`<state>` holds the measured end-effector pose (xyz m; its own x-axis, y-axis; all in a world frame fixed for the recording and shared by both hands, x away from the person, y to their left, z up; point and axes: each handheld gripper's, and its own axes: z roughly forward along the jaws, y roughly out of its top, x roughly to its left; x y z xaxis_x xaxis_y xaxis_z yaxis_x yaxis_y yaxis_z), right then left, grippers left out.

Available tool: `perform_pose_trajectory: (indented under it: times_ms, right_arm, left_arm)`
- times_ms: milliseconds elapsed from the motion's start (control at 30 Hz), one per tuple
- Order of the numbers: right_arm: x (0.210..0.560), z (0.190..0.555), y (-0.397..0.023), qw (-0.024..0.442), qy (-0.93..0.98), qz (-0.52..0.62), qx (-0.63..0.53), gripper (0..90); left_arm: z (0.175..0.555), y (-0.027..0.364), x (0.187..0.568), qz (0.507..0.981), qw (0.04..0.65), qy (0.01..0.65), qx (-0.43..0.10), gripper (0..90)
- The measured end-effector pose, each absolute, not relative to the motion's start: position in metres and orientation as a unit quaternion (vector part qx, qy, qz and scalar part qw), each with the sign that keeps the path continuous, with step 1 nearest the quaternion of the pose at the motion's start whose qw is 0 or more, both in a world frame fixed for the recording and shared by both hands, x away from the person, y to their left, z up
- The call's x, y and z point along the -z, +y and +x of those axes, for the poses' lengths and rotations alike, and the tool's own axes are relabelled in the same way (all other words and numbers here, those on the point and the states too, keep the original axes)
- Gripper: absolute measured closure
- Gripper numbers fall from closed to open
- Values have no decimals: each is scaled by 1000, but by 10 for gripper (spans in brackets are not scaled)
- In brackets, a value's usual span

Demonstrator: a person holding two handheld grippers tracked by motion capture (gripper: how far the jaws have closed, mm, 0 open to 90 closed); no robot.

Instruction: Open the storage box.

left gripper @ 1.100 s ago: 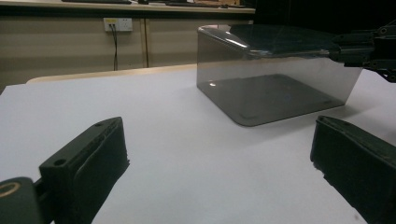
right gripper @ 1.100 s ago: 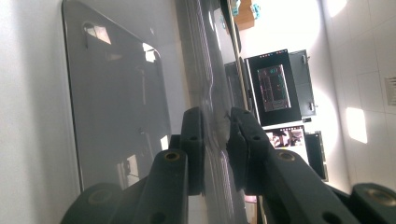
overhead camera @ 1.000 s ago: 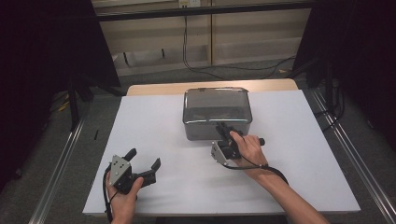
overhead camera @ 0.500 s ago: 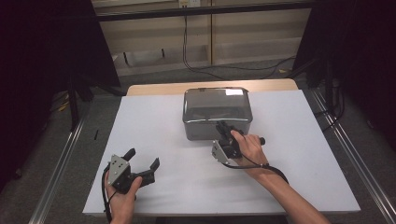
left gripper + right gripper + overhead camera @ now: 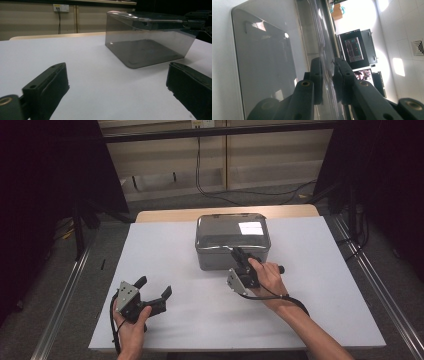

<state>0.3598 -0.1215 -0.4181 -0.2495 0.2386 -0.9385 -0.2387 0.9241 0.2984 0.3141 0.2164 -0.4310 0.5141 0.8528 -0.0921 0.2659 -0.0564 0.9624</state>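
— Position of the box?

— Smoky clear plastic box (image 5: pixel 232 240), lid (image 5: pixel 231 229) on, standing near the far middle of the white table (image 5: pixel 170 250). Seen from the side in the left gripper view (image 5: pixel 147 42), resting flat.

— State of the right gripper?

— Right gripper (image 5: pixel 239 256) at the box's near edge, jaws nearly together — pinched on the lid's rim. Confirmed in the right gripper view (image 5: pixel 328 75): clear rim running between the two black jaws, pads pressing on both sides.

— And the left?

— Left gripper (image 5: pixel 153 288) low on the table's near left, well apart from the box. Jaws spread wide, nothing between them — bare table under them in its own view (image 5: pixel 117 82).
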Motion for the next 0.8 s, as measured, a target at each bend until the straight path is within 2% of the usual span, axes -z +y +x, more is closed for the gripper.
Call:
perform_pose_trajectory:
  times_ms: [267, 367, 567, 667, 800]
  right_arm:
    - [414, 361, -123, 615, 763, -2, -200, 783]
    - [415, 360, -123, 618, 760, 0, -201, 784]
    - [413, 361, -124, 619, 758, 4, -206, 785]
    - [411, 361, -124, 618, 758, 6, -209, 785]
    - [410, 362, -123, 620, 756, 5, -210, 786]
  left_arm:
    - [319, 205, 424, 689, 548, 386, -277, 49]
    - [321, 205, 423, 697, 546, 379, -268, 76]
    - [328, 202, 421, 700, 551, 372, -262, 67]
    - [334, 194, 418, 714, 555, 339, -260, 52]
    - [340, 187, 415, 704, 570, 339, -253, 42]
